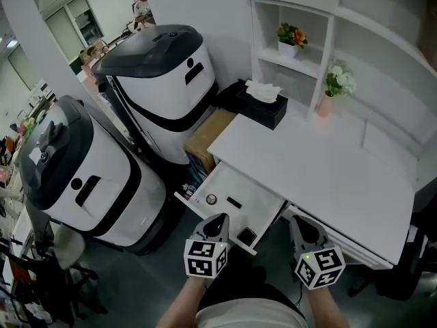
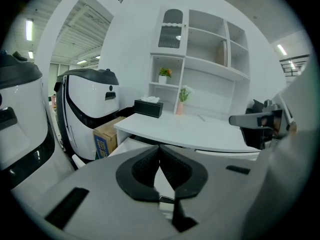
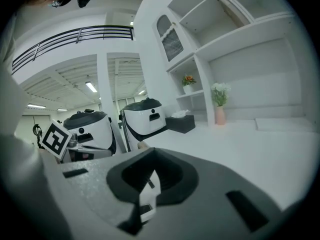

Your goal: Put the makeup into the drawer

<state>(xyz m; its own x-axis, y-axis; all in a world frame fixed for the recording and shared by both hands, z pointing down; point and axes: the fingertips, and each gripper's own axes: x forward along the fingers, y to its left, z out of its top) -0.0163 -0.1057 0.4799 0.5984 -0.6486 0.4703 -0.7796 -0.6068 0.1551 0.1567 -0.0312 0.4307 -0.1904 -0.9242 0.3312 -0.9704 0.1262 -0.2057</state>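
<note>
Left gripper (image 1: 218,225), head view: jaws were shut on nothing, tip at the front edge of the open drawer (image 1: 263,207) and nearer it than the right gripper (image 1: 306,232). The makeup (image 1: 211,199), one round piece and two dark ones, lay inside just ahead, and the drawer's travel ran up-right under the desk (image 1: 328,176). Left gripper view showed its pads together and empty with the drawer just beyond; right gripper view showed jaws likewise closed, empty, facing the desk.

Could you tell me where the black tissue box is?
In the head view, the black tissue box sits at the back-left corner of the desk, left of the pink vase.
</note>
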